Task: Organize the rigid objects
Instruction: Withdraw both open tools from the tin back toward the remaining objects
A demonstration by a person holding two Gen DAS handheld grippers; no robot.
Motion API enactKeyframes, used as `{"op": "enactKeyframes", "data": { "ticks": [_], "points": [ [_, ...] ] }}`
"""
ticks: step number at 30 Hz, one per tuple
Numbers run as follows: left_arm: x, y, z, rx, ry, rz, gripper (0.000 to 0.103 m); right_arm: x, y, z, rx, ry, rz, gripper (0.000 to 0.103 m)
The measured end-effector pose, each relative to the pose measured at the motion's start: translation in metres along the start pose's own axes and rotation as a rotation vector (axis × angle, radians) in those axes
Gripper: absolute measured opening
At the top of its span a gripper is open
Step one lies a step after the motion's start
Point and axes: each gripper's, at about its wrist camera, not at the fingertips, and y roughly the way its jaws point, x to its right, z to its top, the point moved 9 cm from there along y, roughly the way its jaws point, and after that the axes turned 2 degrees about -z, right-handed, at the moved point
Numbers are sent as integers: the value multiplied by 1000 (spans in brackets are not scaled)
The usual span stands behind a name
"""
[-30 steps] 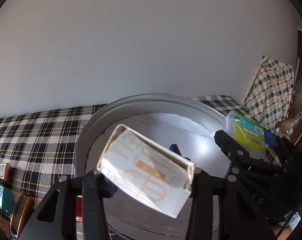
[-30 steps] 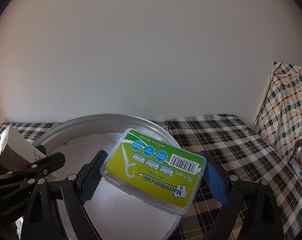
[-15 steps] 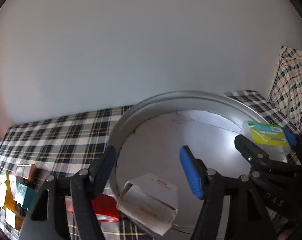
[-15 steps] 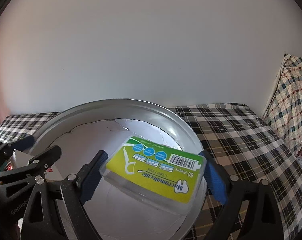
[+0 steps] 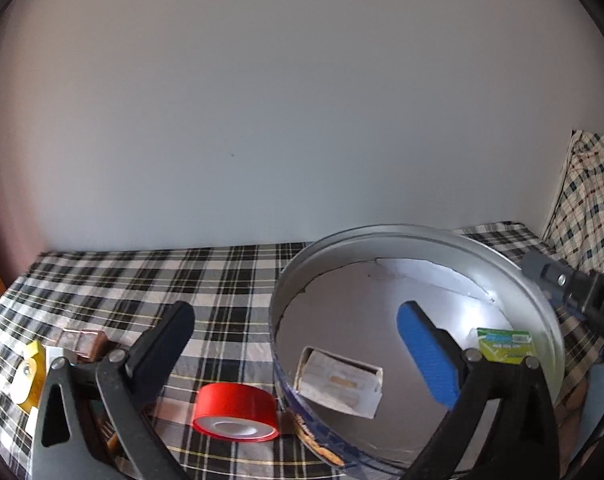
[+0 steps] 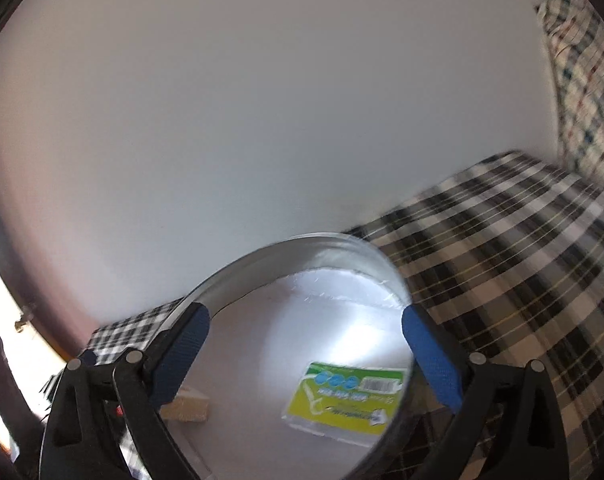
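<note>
Left black two-finger gripper (image 5: 294,328): jaws spread wide, nothing between, fingers reaching toward 12 o'clock. Right black blue-padded gripper (image 6: 305,328): jaws wide apart, empty, view rolled; its finger visible at 3 o'clock in left wrist view.

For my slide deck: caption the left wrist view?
Open left claw above plaid cloth; carton and floss box in tin, red tape outside.
</note>
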Motion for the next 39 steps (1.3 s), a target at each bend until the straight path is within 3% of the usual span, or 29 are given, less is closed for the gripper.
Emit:
{"op": "enactKeyframes", "data": {
  "ticks": [10,16,22,31,39],
  "points": [
    [-22,-19,-12,36,58,70,103,-9,-30,8,144,-73,-140,99],
    [-43,-25,-25,11,47,88,103,-35,-38,-4,157,-129,-121,99],
    [-64,-34,-40,-24,44,76,103,-67,-43,-16,196,-277,-137,99],
    [-125,-55,-59,-63,-20,109,103,-112,-63,-43,209,-352,-71,99],
    [-181,-70,-78,-112,-116,159,103,-163,-58,-90,53,-393,79,95]
  ]
}}
